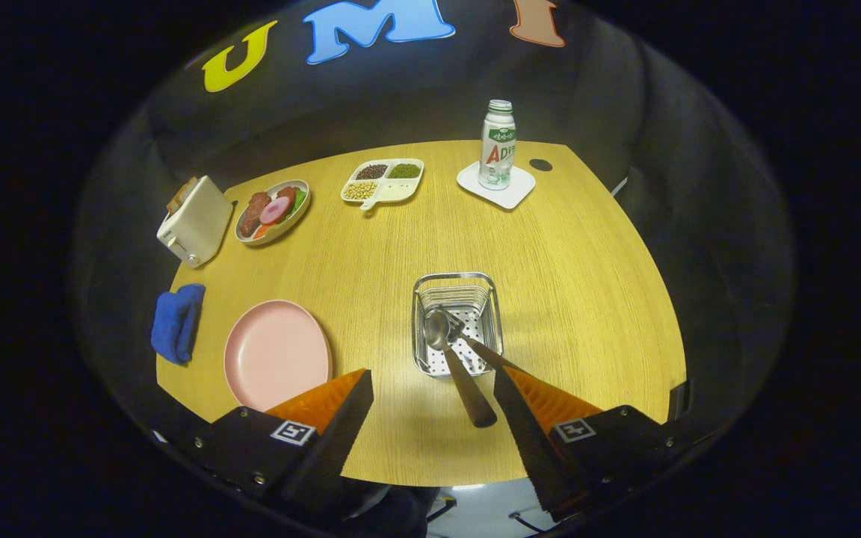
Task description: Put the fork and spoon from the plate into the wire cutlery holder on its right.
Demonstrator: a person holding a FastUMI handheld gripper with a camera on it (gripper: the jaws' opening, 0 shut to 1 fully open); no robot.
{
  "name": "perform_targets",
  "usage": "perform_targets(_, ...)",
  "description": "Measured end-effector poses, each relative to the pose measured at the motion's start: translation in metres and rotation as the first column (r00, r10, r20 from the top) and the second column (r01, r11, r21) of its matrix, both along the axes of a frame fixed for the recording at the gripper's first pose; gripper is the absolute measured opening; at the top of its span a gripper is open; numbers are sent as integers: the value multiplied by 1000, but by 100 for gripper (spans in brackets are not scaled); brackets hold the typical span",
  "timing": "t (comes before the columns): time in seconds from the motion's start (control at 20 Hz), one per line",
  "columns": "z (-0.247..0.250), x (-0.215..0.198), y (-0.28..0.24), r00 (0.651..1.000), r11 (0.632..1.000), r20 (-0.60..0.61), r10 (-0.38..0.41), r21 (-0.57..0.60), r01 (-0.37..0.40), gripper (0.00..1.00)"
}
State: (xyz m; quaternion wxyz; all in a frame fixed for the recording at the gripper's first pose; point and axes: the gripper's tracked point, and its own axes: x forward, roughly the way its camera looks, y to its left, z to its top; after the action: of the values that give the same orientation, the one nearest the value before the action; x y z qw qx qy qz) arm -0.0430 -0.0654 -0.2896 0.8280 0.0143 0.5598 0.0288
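Wooden table (565,299) beyond parted tool (430,396)

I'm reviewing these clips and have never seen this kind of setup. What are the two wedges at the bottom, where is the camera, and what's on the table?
The camera rides on a hand-held gripper and looks forward along its two fingers, the wedges you see. They are open and hold nothing. Just ahead of them, on the wooden table, stands a wire cutlery holder with a spoon and what looks like the fork already leaning in it, handles pointing back toward the fingers. To its left is the pink plate, now bare, and a blue cloth. Further off: a toaster, a dish of food, a divided tray and a bottle.
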Motion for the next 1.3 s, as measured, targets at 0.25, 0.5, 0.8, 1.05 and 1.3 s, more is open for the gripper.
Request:
perform_targets(0.25, 2, -3, 0, 1000, 1000, 7, -3, -14, 3, 100)
perform_targets(0.5, 7, 0, -1, 999, 1000, 29, -24, -6, 24, 100)
perform_targets(0.8, 30, 20, -4, 989, 999, 143, -45, -5, 46, 100)
perform_targets(1.05, 83, 58, -12, 930, 997, 360, -73, 0, 78, 100)
perform_targets(1.3, 164, 96, -26, 821, 995, 569, -55, -38, 93, 100)
